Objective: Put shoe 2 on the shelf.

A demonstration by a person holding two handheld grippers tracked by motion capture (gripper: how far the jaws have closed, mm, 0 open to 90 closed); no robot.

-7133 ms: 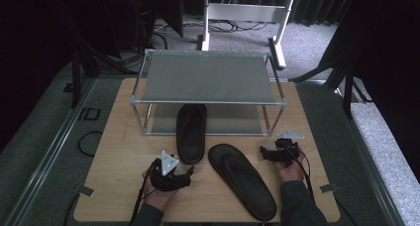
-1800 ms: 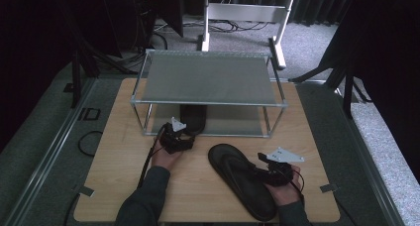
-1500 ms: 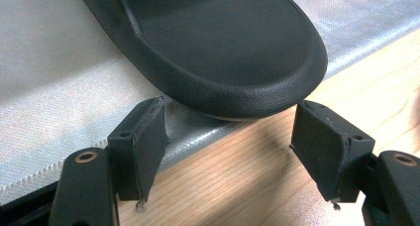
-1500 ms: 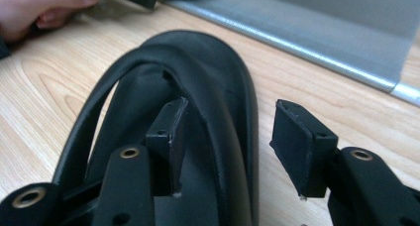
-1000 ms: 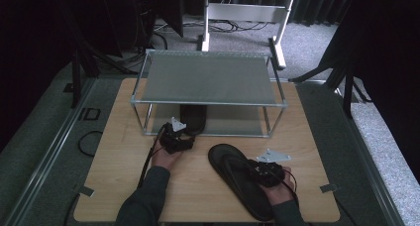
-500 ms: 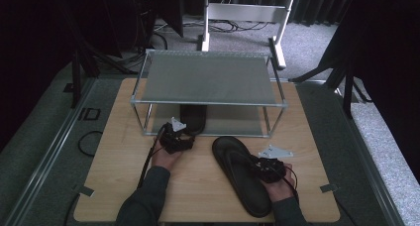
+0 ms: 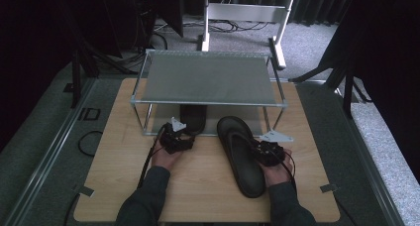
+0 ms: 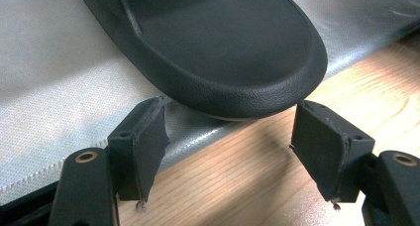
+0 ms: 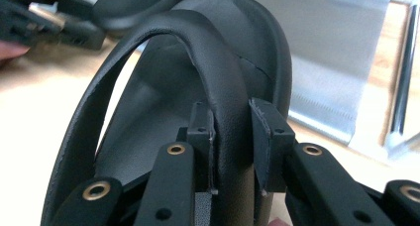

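One black sandal [image 7: 192,118] lies on the rack's lower shelf, heel toward me. My left gripper [image 7: 181,136] sits open at that heel [image 8: 223,47], a jaw on either side of it and the pads [image 8: 143,141] not pressing. A second black sandal [image 7: 242,156] lies on the table right of it, toe at the shelf's front edge. My right gripper [image 7: 257,148] is shut on its strap [image 9: 218,72]; the right gripper [image 9: 232,137] pinches the strap between both pads.
A two-level metal rack [image 7: 208,77] with grey mesh shelves stands at the back of the wooden table [image 7: 119,137]. Its front right leg [image 9: 403,77] is close to the held sandal. The left gripper [image 9: 44,18] lies to the left of that sandal.
The right gripper has carried the second sandal forward toward the rack, and its toe now reaches the lower shelf. The left gripper has stayed at the first sandal's heel.
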